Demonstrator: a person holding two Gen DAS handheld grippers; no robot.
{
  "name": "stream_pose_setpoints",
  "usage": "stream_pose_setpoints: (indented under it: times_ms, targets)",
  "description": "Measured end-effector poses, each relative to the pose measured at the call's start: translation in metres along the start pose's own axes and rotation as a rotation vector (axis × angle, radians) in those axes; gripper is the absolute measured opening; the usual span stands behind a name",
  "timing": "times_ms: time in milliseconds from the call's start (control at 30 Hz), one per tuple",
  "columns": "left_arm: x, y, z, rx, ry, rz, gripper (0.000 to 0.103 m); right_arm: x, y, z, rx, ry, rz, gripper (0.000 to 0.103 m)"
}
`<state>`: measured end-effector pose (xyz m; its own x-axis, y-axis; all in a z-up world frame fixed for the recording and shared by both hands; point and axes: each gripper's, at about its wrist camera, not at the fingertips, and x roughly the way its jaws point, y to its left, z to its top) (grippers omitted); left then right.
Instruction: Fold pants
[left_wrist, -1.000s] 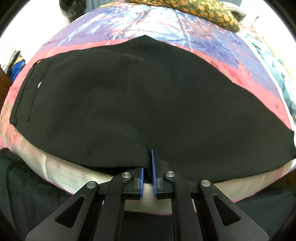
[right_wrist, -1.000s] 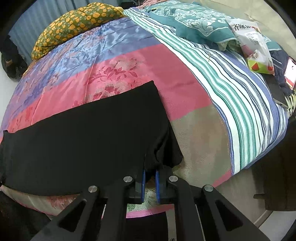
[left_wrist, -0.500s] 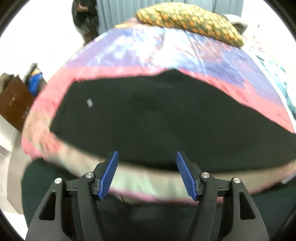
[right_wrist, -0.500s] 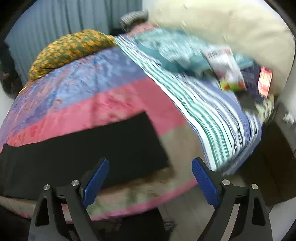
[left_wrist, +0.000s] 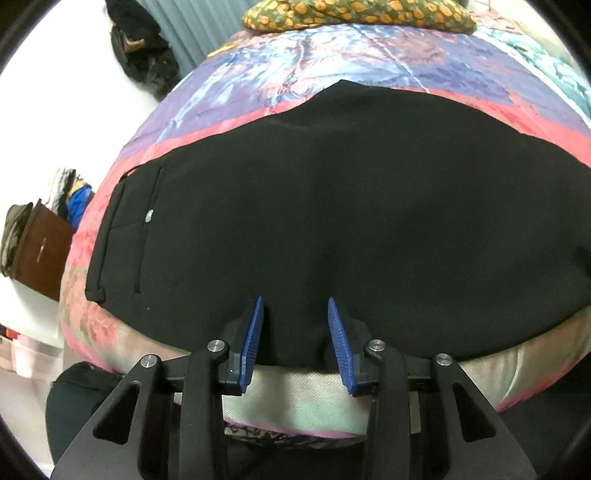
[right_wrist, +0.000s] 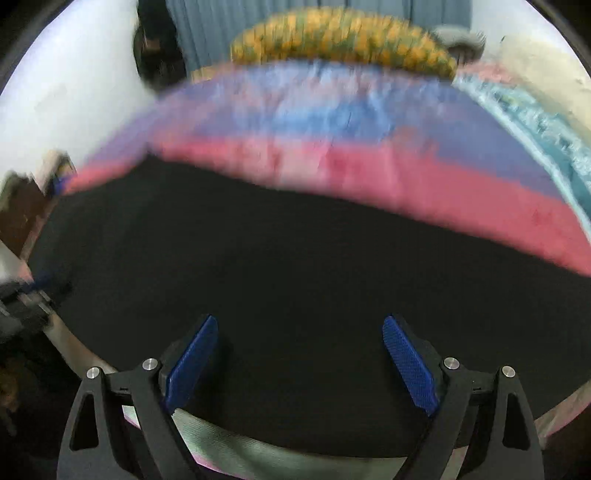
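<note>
Black pants (left_wrist: 332, 206) lie flat across the near edge of a bed, waistband and pocket at the left. They also fill the right wrist view (right_wrist: 295, 277), which is blurred. My left gripper (left_wrist: 294, 308) is partly open, its blue pads straddling the pants' near edge with cloth between them but not pinched. My right gripper (right_wrist: 297, 332) is wide open and empty over the pants' near edge. The left gripper shows blurred at the left edge of the right wrist view (right_wrist: 33, 295).
The bed has a pink, purple and blue quilt (left_wrist: 369, 66). An orange-spotted pillow (left_wrist: 362, 14) lies at the far end. A brown cabinet (left_wrist: 37, 254) stands left of the bed. A dark bag (left_wrist: 144, 55) sits by the wall.
Both grippers let go of the pants' near edge and opened. The left moved back in and narrowed around the edge. The right swung left along the pants.
</note>
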<state>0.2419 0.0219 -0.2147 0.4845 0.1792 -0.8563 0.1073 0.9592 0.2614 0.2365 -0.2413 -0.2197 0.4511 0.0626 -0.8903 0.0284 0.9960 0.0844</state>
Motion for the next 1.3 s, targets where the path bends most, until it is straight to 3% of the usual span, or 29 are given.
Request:
stream_pose_setpoints:
  times_ms: [100,300,367,433,567,633,800,900,967,1033,1300]
  targets:
    - [-0.002,-0.001,-0.001,0.003,-0.012,-0.002,0.039,0.006,0.012,-0.014,-0.018,-0.033,-0.09,0.103]
    - [0.0,0.003,0.002,-0.02,-0.012,0.001,0.045,0.013,0.011,-0.013,-0.01,-0.038,-0.091,0.103]
    - [0.0,0.004,0.004,-0.034,-0.011,0.01,0.051,0.013,0.012,-0.012,-0.008,-0.044,-0.093,0.103]
    - [-0.001,0.008,0.004,-0.053,-0.006,0.022,0.065,0.012,0.01,-0.01,-0.01,-0.042,-0.091,0.103]
    - [-0.014,0.024,0.009,-0.136,-0.012,-0.049,0.07,0.006,0.007,-0.015,-0.011,-0.043,-0.093,0.103]
    - [-0.021,0.032,0.017,-0.168,-0.046,-0.053,0.079,0.006,0.008,-0.015,-0.01,-0.045,-0.093,0.103]
    - [-0.004,0.051,0.049,-0.188,-0.085,0.04,0.08,0.006,0.009,-0.016,-0.01,-0.044,-0.1,0.103]
    - [0.035,0.068,0.054,-0.228,-0.021,0.138,0.081,0.005,0.009,-0.016,-0.012,-0.031,-0.095,0.103]
    - [0.059,0.079,0.05,-0.258,0.023,0.131,0.083,0.005,0.008,-0.015,-0.015,-0.031,-0.093,0.103]
    - [0.061,0.081,0.047,-0.249,-0.001,0.146,0.089,0.005,0.009,-0.016,-0.017,-0.034,-0.095,0.103]
    - [0.045,0.076,0.051,-0.261,0.025,0.15,0.082,0.005,0.007,-0.017,-0.016,-0.047,-0.087,0.103]
